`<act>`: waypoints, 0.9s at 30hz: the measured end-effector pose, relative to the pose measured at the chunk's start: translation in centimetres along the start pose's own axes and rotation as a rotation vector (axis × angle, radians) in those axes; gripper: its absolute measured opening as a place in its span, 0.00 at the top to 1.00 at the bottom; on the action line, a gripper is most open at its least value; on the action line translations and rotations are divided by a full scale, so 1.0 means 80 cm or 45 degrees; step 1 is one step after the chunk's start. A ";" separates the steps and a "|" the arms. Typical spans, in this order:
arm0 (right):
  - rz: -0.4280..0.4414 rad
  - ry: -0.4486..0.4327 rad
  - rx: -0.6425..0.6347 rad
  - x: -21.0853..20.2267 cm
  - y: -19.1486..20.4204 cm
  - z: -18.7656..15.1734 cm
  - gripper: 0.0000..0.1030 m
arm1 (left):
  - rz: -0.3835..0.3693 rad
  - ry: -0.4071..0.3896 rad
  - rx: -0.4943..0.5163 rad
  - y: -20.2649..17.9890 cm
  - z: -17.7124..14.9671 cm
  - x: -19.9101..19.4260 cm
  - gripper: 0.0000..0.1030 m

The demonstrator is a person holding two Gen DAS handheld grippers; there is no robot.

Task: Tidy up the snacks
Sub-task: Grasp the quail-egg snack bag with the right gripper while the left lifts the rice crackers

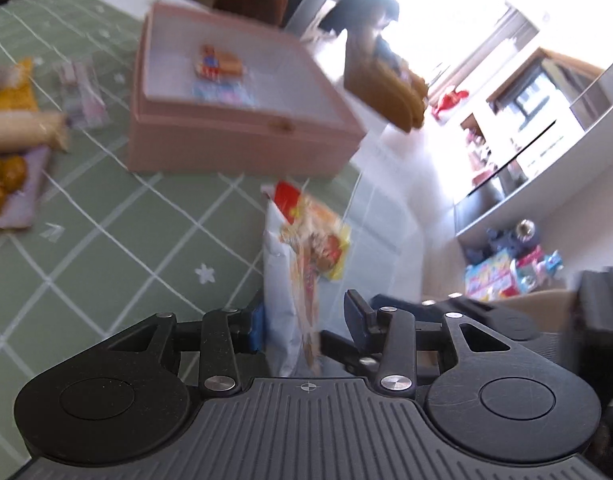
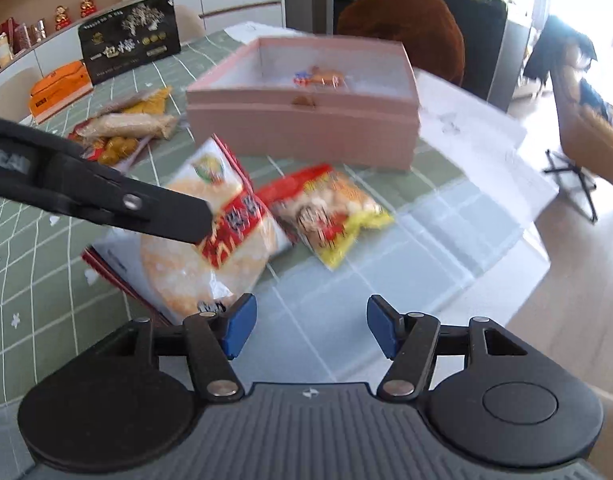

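A large rice cracker bag (image 1: 280,264), white-backed with an orange and red front, stands edge-on between the jaws of my left gripper (image 1: 306,320), which is shut on it. From the right wrist view, one black finger (image 2: 146,208) of that gripper lies across the same bag (image 2: 178,272), whose far end tilts up off the table. A smaller red and yellow snack bag (image 2: 330,216) lies flat just beyond it. Behind both sits an open pink box (image 2: 302,132) with a small snack (image 2: 318,76) inside. My right gripper (image 2: 310,324) hovers open over the cloth, holding nothing.
More packets and round yellow snacks (image 2: 126,128) are piled left of the box on the green checked tablecloth (image 2: 34,288). A black gift box (image 2: 130,40) and an orange box (image 2: 60,84) stand at the far left. White paper (image 2: 466,132) covers the table's right corner near its edge.
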State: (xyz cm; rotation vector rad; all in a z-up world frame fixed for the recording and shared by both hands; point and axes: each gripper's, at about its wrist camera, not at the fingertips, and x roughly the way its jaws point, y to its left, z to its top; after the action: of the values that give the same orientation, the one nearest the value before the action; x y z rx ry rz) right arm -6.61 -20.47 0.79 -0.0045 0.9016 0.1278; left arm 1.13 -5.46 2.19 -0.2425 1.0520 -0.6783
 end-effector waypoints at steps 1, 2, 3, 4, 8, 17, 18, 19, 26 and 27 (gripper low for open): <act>-0.009 -0.012 -0.009 -0.001 0.000 -0.002 0.40 | 0.016 0.012 -0.008 0.002 -0.001 0.011 0.58; -0.012 -0.009 -0.025 -0.001 0.000 -0.003 0.40 | 0.036 0.013 -0.016 0.003 -0.003 0.017 0.67; -0.007 -0.004 -0.034 -0.002 0.000 -0.004 0.40 | 0.049 0.002 -0.024 0.004 -0.004 0.019 0.71; 0.003 0.007 -0.041 -0.004 -0.002 -0.004 0.40 | 0.036 -0.018 -0.042 0.006 -0.006 0.015 0.78; 0.042 -0.008 -0.065 -0.021 -0.017 0.008 0.38 | 0.016 -0.067 -0.174 0.026 -0.012 -0.020 0.79; 0.049 -0.037 -0.255 0.026 -0.018 0.079 0.33 | 0.190 -0.096 -0.194 0.045 -0.027 -0.066 0.79; 0.062 -0.020 -0.242 0.036 -0.018 0.085 0.33 | 0.201 -0.097 -0.185 0.044 -0.028 -0.068 0.79; 0.081 0.013 -0.210 0.047 -0.020 0.090 0.33 | 0.208 -0.095 -0.175 0.043 -0.028 -0.070 0.79; 0.096 0.092 -0.213 0.061 0.001 0.088 0.33 | 0.246 -0.051 -0.082 0.029 -0.026 -0.055 0.75; 0.075 0.091 -0.228 0.065 0.003 0.089 0.33 | 0.257 -0.039 -0.061 0.026 -0.027 -0.051 0.74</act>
State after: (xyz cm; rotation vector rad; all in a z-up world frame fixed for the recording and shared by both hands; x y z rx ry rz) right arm 2.10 -19.22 1.13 -0.1502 0.9597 0.2641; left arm -1.17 -1.02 3.03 -0.1851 1.0481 -0.4668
